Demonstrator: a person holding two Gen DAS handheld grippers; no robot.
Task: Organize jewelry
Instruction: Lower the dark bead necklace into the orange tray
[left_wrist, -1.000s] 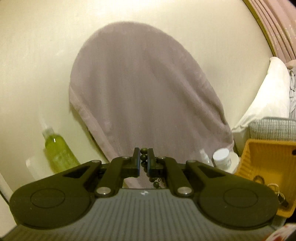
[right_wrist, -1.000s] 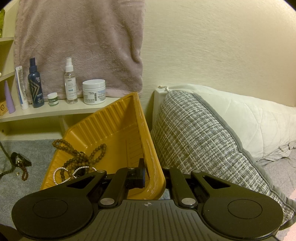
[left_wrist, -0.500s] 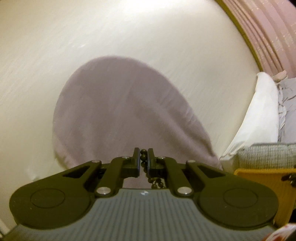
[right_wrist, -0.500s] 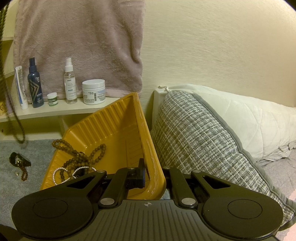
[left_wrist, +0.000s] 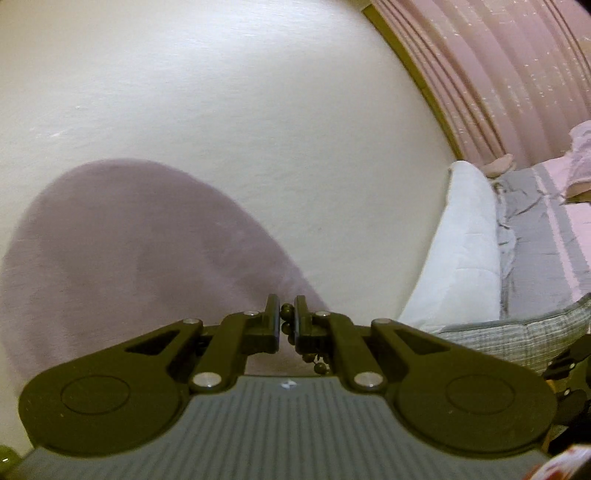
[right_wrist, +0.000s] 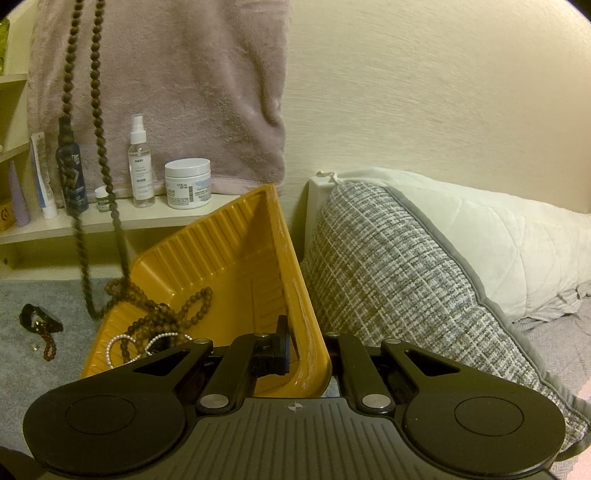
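My left gripper is shut on a long brown bead necklace. It points up at the wall. In the right wrist view the necklace hangs in a long loop from above, its low end beside the left rim of the yellow bin. My right gripper is shut on the bin's right wall and holds the bin tilted. Inside the bin lie brown bead strands and a white pearl strand.
A black bracelet and a short bead strand lie on the grey carpet at left. A shelf holds bottles and a white jar under a hanging pink towel. A checked cushion and white pillow press against the bin's right side.
My left gripper has lifted and tilted upward with the necklace. The necklace has risen off the carpet and swung right, toward the bin. The right gripper and bin have not moved.
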